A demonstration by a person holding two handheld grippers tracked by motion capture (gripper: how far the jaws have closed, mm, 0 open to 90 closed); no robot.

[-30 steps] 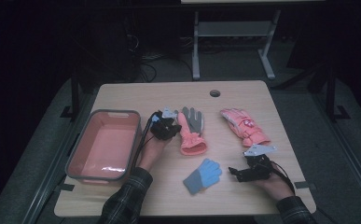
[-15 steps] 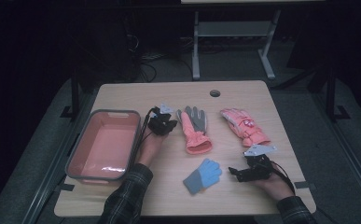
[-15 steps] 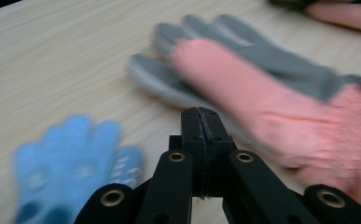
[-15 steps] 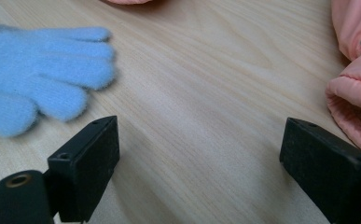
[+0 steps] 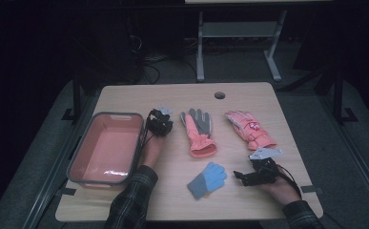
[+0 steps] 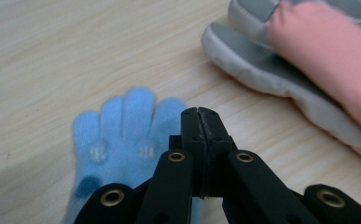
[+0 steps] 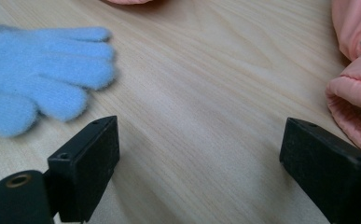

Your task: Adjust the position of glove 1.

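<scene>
Where the blue glove (image 5: 207, 179) lies, palm flat on the near middle of the counter (image 5: 172, 205), nothing touches it. The right tongs (image 5: 241, 175) rest just right of it, held in a hand, jaws released and spread wide. The left tongs (image 5: 160, 125) sit farther off to the far left, beside the pink tub (image 5: 77, 162), jaws clenched on nothing.

A grey and pink glove (image 5: 199, 133) lies at mid-counter, and a pink padded glove (image 5: 250, 129) lies to its right, apart from it. The counter is pale wood grain with a round cable hole (image 5: 220, 95) at its far edge. The room beyond is dark, with a metal frame (image 5: 234, 43) and cables on the floor.

From the left gripper view, the shut tongs (image 6: 200, 116) stand over the blue glove (image 6: 122, 135), whose palm carries pale grip dots; the grey and pink glove (image 6: 308, 60) is at the right. From the right gripper view, bare counter lies between the open tongs (image 7: 199, 154), with the blue glove (image 7: 38, 79) at left and the pink padded glove (image 7: 355, 93) at right.
</scene>
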